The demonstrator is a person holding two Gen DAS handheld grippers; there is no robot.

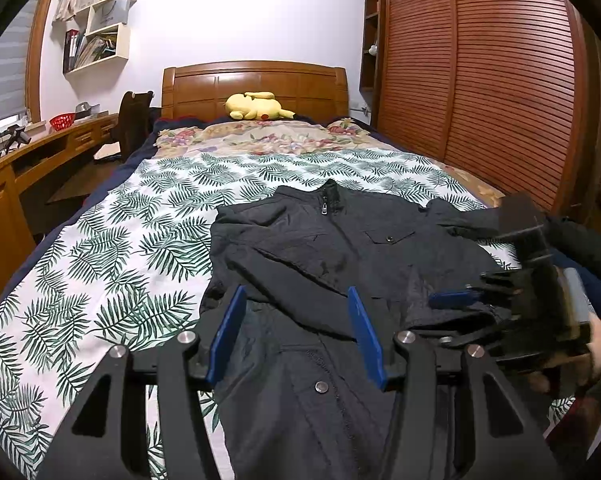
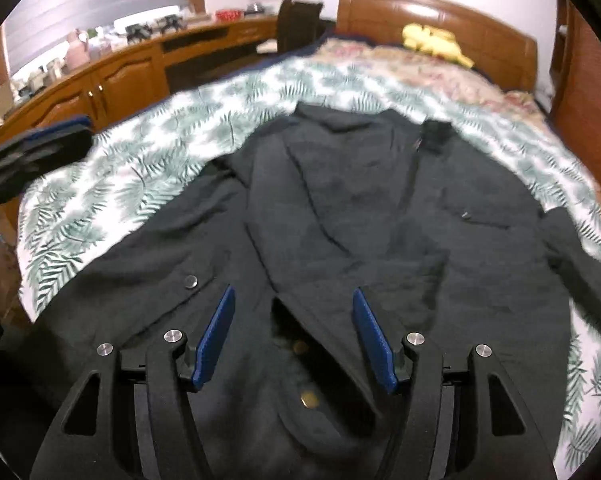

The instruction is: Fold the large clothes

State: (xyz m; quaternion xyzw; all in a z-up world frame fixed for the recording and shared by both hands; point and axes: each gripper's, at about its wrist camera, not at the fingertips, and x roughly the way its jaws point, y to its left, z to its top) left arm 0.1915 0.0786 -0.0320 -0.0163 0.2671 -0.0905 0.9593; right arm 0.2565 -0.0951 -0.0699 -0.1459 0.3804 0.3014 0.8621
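Jacket point(image 1: 320, 264) hem cut off, right-wrist view blurred

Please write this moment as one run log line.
jacket: flat on bed, one sleeve folded in | left gripper: open, empty | right gripper: open, empty

Left gripper point(image 1: 296, 312): blue-padded fingers point(image 1: 228, 332) spread wide apart, nothing between them. Right gripper point(image 2: 292, 316): same spread — nothing gripped. Seen from the left wrist, it enters from the right, held by a bare hand point(image 1: 598, 350).
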